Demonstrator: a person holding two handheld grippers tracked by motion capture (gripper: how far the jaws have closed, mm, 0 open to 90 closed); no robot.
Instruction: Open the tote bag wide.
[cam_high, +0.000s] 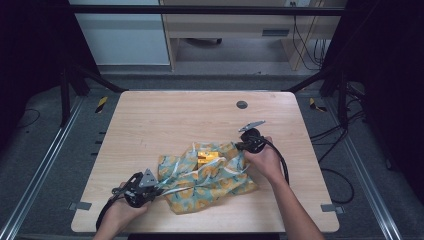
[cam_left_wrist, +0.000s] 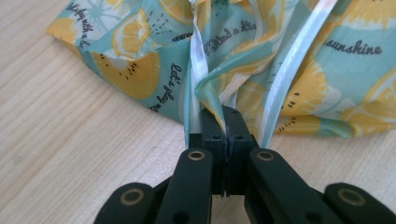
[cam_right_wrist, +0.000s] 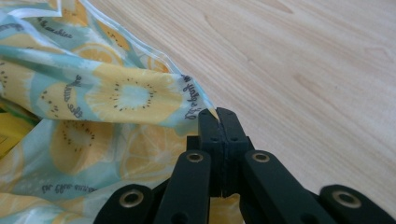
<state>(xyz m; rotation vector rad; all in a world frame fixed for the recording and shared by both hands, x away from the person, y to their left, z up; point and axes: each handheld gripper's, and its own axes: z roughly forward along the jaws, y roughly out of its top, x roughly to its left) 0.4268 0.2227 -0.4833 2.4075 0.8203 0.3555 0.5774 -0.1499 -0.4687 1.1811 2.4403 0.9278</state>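
A teal cloth printed with orange and lemon slices (cam_high: 207, 177) lies crumpled on the near middle of the wooden table (cam_high: 165, 117). A yellow-orange box (cam_high: 206, 157) shows through a gap at its top. My left gripper (cam_high: 157, 188) is at the cloth's left end, shut on a bunched fold of the cloth (cam_left_wrist: 140, 70) beside a pale hem strip (cam_left_wrist: 294, 70). My right gripper (cam_high: 239, 146) is at the cloth's right corner, shut on the corner tip (cam_right_wrist: 198, 100) of the cloth (cam_right_wrist: 126, 98). Each gripper is held by a hand.
A round dark grommet (cam_high: 242, 104) sits in the table's far right part. Bare wood (cam_right_wrist: 303, 60) stretches beyond the cloth on the far side. Metal rails (cam_high: 45, 165) run along the floor at both sides, with cables (cam_high: 340, 175) at the right.
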